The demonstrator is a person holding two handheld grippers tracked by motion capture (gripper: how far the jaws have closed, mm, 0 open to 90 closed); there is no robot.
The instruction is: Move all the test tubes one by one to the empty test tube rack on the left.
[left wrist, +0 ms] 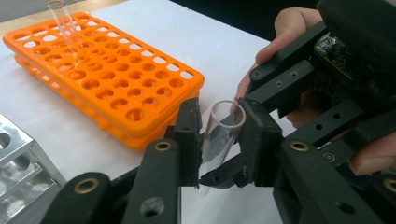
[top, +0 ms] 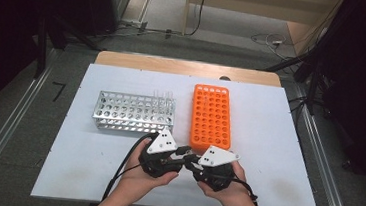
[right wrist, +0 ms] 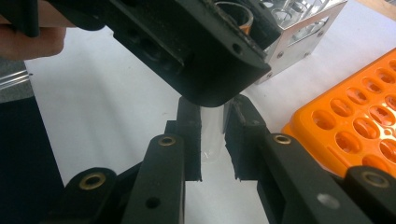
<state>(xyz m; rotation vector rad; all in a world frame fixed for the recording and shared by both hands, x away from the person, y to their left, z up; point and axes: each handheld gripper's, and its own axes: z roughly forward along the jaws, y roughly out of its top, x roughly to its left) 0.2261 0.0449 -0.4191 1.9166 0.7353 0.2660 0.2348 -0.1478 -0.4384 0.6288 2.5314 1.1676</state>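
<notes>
Hand-over of a clear test tube (left wrist: 219, 135) between my two claws, just in front of the near end of the orange rack (top: 211, 118), above the white desk (top: 274, 181). My left claw (left wrist: 217, 140) has its pads closed on the tube's upper part, just below the open mouth. My right claw (right wrist: 212, 140) is clamped on the tube's lower part, near the rounded bottom. Both hold the one tube, tilted, off the desk.

Risks, as I judge them: two rigid grips on thin glass mean that any twist or pull between my hands could snap the tube; if one claw lets go before the other is secure, the smooth wall could slip and the tube drop onto the desk.

Hard to read: from the high view the claws' plates cover the tube. In the right gripper view the left claw's body hides the tube's upper half. Whether the tube holds liquid I cannot tell. The tubes in the metal rack (top: 132, 112) are faint, and another stands in the orange rack's far end.
</notes>
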